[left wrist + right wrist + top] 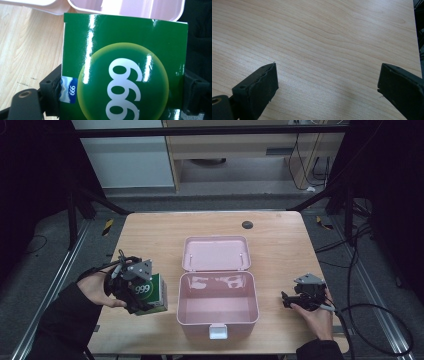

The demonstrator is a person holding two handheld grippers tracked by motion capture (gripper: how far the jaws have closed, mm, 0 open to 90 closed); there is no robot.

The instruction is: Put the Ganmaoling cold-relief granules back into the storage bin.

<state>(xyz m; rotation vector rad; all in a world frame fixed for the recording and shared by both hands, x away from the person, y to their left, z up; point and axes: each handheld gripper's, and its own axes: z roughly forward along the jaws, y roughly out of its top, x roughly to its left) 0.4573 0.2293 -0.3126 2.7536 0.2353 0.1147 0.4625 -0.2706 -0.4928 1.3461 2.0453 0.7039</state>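
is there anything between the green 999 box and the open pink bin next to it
Nothing visible. The green box, clamped in the left gripper, sits just left of the pink bin, with bare table between them. The bin's lid is folded back, and its inside looks empty.

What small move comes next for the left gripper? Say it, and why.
Probably carry the glossy green cardboard box marked 999 rightward over the open pink plastic case. The left gripper is clamped on the box's sides, and the case beside it stands empty with its lid back.

Green carton (125, 75), white "999"; pink box (218, 300); light woodgrain table (280, 235).
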